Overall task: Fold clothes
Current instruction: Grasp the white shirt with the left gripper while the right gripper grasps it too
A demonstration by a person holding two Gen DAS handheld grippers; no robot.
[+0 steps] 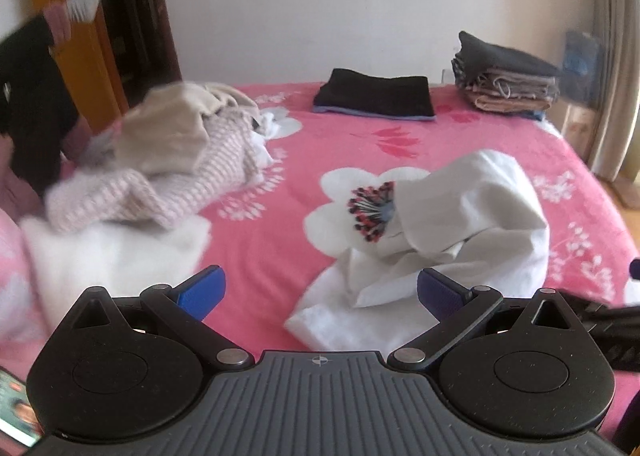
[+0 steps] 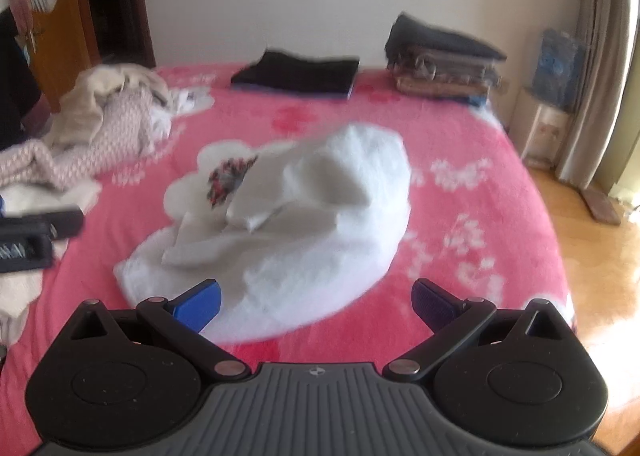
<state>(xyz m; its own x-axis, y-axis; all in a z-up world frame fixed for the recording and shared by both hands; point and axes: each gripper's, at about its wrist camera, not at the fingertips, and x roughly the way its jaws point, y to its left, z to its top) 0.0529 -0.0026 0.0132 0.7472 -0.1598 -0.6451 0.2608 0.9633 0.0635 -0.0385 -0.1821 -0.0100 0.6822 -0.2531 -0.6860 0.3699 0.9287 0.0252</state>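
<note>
White and crumpled, the garment (image 2: 280,216) lies in a loose heap near the middle of the bed (image 2: 480,184), partly covering a big white flower printed on the pink cover. In your right wrist view your right hand-held gripper (image 2: 316,302) hovers just above the heap's near edge with its blue pads (image 2: 198,306) spread wide and nothing between them. Your left hand-held gripper (image 1: 320,292) is released too, its pads far apart over the pink cover, with the garment's near corner (image 1: 332,320) lying between and just ahead of them. The left gripper's dark body also shows at the left edge of the right wrist view, and a dark piece of the right one sits at the right edge of the left wrist view, so the two are side by side. To the left of the garment sits an unfolded pile (image 1: 160,160) of beige and pink-and-white knit clothes, with more white fabric in front of it. At the far edge of the bed, against the wall, a folded black item (image 1: 374,98) lies flat, and to its right stands a stack (image 1: 508,76) of folded grey and tan clothes. A wooden door (image 1: 80,16) stands at far left, a curtain (image 2: 600,76) at far right.
</note>
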